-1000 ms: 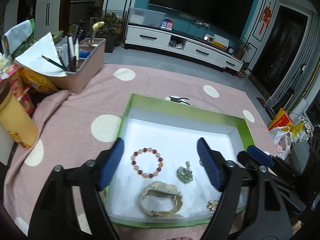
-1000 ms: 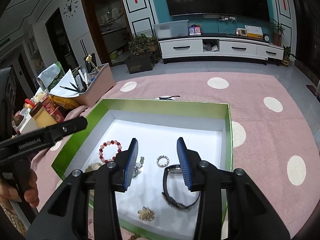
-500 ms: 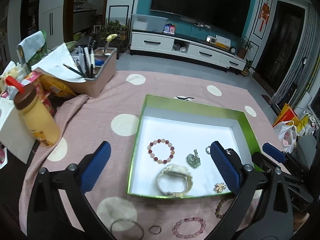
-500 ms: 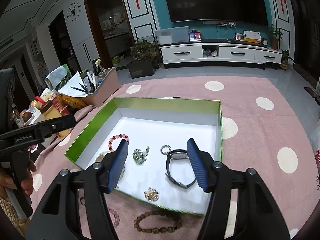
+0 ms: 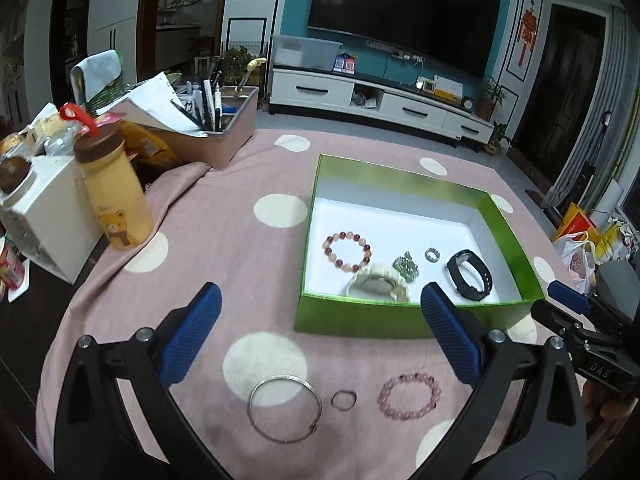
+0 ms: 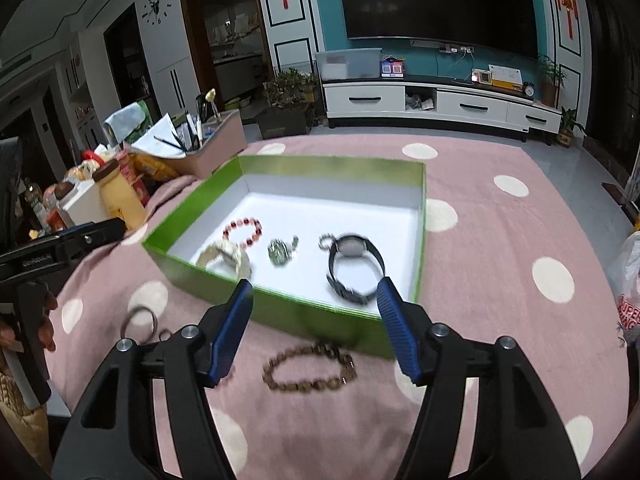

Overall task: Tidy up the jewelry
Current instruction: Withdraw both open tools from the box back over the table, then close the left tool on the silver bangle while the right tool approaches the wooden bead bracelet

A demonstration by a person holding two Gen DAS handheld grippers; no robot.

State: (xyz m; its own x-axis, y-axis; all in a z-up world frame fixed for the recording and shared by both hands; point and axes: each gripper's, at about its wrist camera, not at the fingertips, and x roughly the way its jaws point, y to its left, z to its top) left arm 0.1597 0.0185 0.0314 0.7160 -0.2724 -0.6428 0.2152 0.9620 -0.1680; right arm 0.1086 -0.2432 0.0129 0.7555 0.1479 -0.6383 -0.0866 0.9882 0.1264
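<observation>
A green box (image 5: pixel 360 322) with a white floor lies on the pink dotted cloth. In it are a red bead bracelet (image 5: pixel 346 235), a white watch (image 5: pixel 376 280), a green pendant (image 5: pixel 406 266), a small ring (image 5: pixel 432 255) and a black watch (image 5: pixel 470 276). On the cloth in front lie a silver bangle (image 5: pixel 280 377), a thin ring (image 5: pixel 334 400) and a pink bead bracelet (image 5: pixel 408 378). My left gripper (image 5: pixel 319 295) hangs wide open above them, holding nothing. My right gripper (image 6: pixel 315 285) is open and empty at the green box (image 6: pixel 280 304), above a brown bead bracelet (image 6: pixel 304 386).
A pink organiser with pens (image 5: pixel 224 136), a yellow bottle (image 5: pixel 116 204), a white carton (image 5: pixel 52 220) and snack packs crowd the table's left side. A hand (image 6: pixel 44 320) holds the other tool at the left edge. Bags (image 5: pixel 580 248) sit beyond the right edge.
Both grippers have drawn back from over the box toward the near side and their jaws have widened. The loose pieces on the cloth have come into view.
</observation>
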